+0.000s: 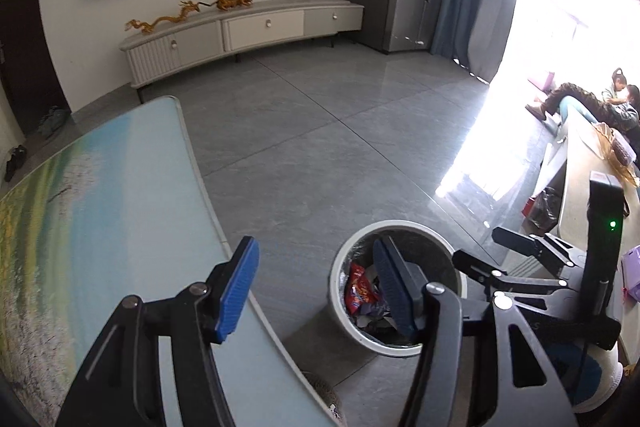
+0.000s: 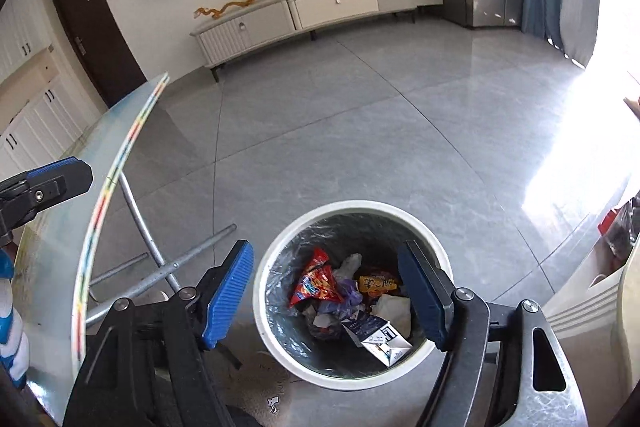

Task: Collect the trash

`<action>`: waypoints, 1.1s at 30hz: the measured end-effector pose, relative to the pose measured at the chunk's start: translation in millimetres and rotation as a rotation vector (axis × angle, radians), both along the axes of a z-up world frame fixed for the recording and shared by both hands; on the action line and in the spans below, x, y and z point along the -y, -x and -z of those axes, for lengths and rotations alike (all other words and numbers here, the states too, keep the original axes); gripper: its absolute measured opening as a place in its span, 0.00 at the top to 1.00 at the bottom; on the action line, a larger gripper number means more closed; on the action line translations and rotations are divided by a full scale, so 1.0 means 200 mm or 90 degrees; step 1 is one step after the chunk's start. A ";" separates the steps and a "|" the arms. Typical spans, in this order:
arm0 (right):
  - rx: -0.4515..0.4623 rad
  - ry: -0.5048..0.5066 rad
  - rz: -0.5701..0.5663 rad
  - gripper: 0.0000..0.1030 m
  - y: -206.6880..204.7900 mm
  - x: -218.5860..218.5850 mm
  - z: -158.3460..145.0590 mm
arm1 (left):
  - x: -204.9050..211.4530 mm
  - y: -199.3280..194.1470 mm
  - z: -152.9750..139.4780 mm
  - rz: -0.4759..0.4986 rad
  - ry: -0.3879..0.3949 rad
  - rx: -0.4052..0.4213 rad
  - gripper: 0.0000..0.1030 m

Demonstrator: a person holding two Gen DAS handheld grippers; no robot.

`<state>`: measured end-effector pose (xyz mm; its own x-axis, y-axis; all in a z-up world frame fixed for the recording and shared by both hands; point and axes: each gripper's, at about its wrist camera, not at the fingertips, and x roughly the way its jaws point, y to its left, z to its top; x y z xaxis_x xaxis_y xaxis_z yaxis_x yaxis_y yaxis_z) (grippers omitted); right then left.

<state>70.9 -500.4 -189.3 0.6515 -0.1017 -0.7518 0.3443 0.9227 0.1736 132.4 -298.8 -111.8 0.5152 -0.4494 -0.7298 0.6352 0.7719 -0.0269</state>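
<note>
A white round bin point(image 2: 352, 206) with a dark liner stands on the grey tiled floor beside the table. Inside lie a red snack wrapper point(image 2: 316, 283), an orange packet point(image 2: 376, 285), crumpled white paper point(image 2: 398, 307) and a blue-and-white carton point(image 2: 376, 337). My right gripper point(image 2: 326, 263) hangs above the bin mouth, open, with nothing between its blue pads. My left gripper point(image 1: 316, 267) is open and holds nothing; it hovers over the table edge and the bin point(image 1: 400, 225), where the red wrapper point(image 1: 358, 287) shows. The right gripper's black frame point(image 1: 520, 255) reaches in from the right.
A glass table point(image 1: 120, 207) with a landscape print fills the left; its metal legs point(image 2: 160, 267) stand near the bin. A low TV cabinet point(image 1: 248, 27) lines the far wall. People point(image 1: 616, 99) sit at the bright right side, beside a pale counter point(image 1: 576, 187) and a dark bag point(image 1: 544, 207).
</note>
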 end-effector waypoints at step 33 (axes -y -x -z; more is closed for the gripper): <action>0.177 0.196 -0.194 0.01 -0.18 -1.35 -0.70 | -1.47 0.23 -0.46 -0.419 0.036 0.245 0.19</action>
<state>106.7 -229.9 -48.8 0.8574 -0.0656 -0.5104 0.0311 0.9966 -0.0757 86.1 -5.0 -19.1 0.9032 0.0079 -0.4291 0.0165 0.9985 0.0531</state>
